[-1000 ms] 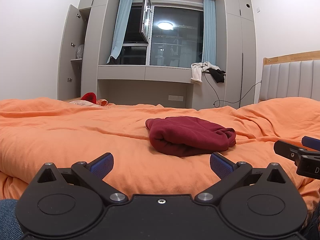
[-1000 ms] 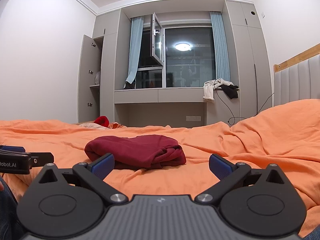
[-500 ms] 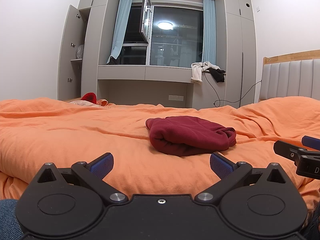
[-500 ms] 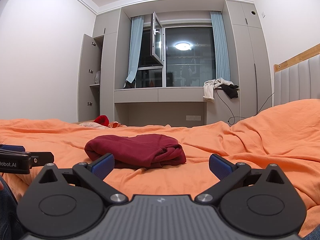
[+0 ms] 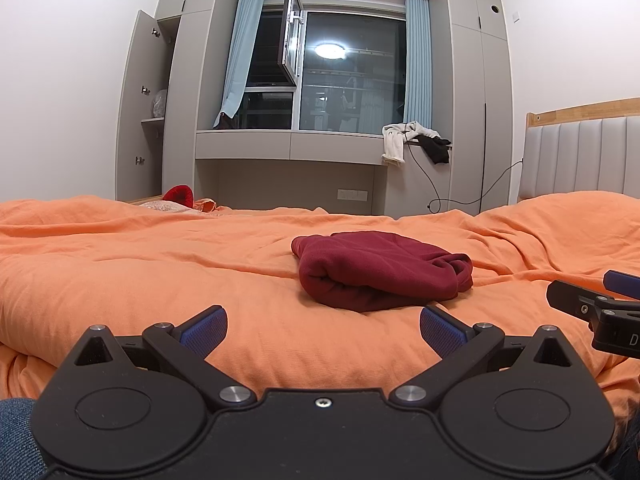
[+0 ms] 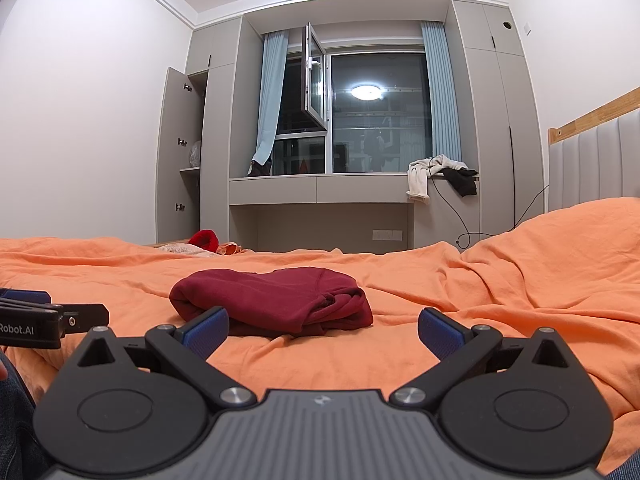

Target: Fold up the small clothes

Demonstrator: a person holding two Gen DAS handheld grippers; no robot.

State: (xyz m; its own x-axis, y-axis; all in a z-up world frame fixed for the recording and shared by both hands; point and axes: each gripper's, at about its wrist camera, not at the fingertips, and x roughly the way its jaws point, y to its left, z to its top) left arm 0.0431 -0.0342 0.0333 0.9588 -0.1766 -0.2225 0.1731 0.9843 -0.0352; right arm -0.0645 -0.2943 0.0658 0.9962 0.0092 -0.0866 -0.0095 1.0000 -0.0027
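Note:
A dark red garment [image 5: 380, 270] lies folded in a thick bundle on the orange bed cover [image 5: 160, 264]. It also shows in the right wrist view [image 6: 276, 300]. My left gripper [image 5: 323, 330] is open and empty, low over the cover, short of the garment. My right gripper [image 6: 323, 330] is open and empty too, just short of the garment's near edge. The right gripper shows at the right edge of the left wrist view [image 5: 592, 304]. The left gripper shows at the left edge of the right wrist view [image 6: 52, 316].
A padded headboard [image 5: 580, 160] stands at the right. Small red and orange clothes [image 5: 182, 196] lie at the bed's far left edge. Grey cupboards [image 5: 160, 120] and a window ledge with white and black clothes [image 5: 416, 140] line the far wall.

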